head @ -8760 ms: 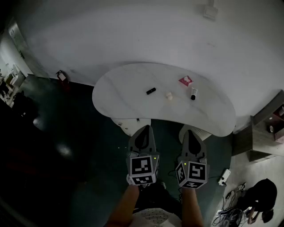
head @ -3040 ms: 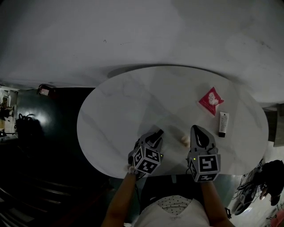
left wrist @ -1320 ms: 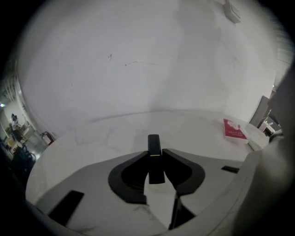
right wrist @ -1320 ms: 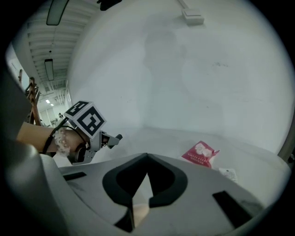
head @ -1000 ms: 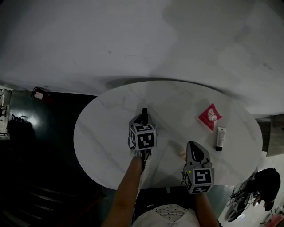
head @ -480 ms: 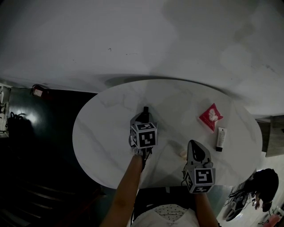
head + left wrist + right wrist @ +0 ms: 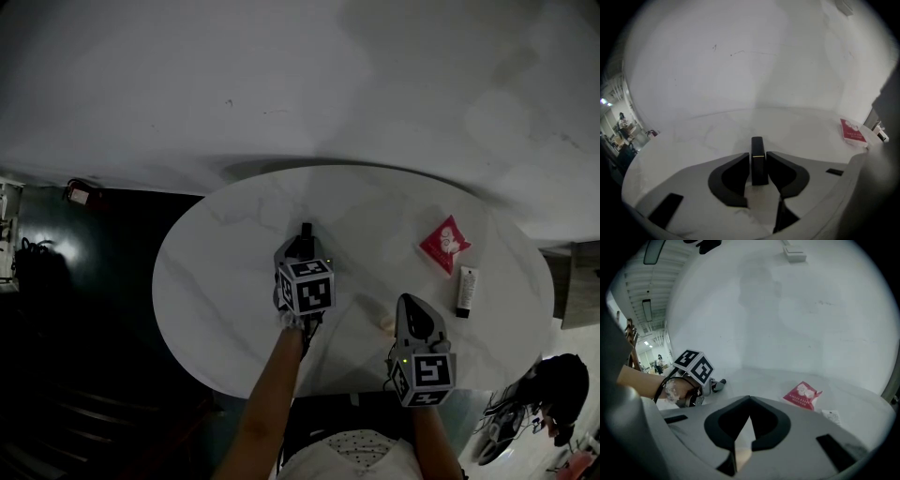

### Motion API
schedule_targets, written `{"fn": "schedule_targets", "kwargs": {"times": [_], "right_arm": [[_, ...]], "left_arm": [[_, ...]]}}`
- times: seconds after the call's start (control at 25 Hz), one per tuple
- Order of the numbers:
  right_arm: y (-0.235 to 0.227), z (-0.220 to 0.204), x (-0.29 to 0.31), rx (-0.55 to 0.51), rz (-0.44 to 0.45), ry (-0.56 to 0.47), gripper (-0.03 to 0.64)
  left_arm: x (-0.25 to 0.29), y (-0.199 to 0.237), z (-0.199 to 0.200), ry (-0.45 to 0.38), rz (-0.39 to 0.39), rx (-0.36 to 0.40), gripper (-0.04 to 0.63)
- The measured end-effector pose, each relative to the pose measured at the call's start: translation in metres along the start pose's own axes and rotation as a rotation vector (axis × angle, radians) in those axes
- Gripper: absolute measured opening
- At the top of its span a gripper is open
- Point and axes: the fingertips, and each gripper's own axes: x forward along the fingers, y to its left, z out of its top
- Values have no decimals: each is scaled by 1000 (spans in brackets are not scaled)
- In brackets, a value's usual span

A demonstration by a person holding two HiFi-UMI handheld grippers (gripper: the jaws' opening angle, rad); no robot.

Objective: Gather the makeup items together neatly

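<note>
Your right claw (image 7: 411,302) is pressed together and empty over the desk's (image 7: 216,281) near edge, beside a small pale item (image 7: 385,323). Farther in, your left claw (image 7: 302,246) has just been spreading, with the black tube (image 7: 758,161) between its tips. The red packet (image 7: 444,244) and white tube (image 7: 463,291) lie well to the right.

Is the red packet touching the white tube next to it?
Apart. The head view shows bare table between the red packet and the white tube; the right gripper view shows that gap too.
</note>
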Motion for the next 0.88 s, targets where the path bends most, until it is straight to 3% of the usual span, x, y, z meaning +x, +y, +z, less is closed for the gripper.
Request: {"fn": "schedule_targets", "kwargs": {"times": [0.2, 0.28, 0.32, 0.36, 0.52, 0.88], "right_arm": [[-1, 1, -2, 5, 2, -10, -6], [-1, 1, -3, 15, 12, -6, -6], [-1, 1, -3, 22, 16, -3, -2], [-1, 1, -3, 27, 19, 0, 46], [-6, 0, -6, 25, 6, -3, 46], [-17, -3, -18, 2, -27, -7, 46]], "left_arm": [[-1, 3, 0, -7, 12, -11, 176], [-2, 4, 0, -8, 8, -23, 215], [-2, 4, 0, -8, 1, -26, 237], [-3, 3, 0, -9, -8, -27, 244], [-10, 0, 0, -27, -17, -22, 247], [-49, 5, 25, -148, -22, -64, 263]]}}
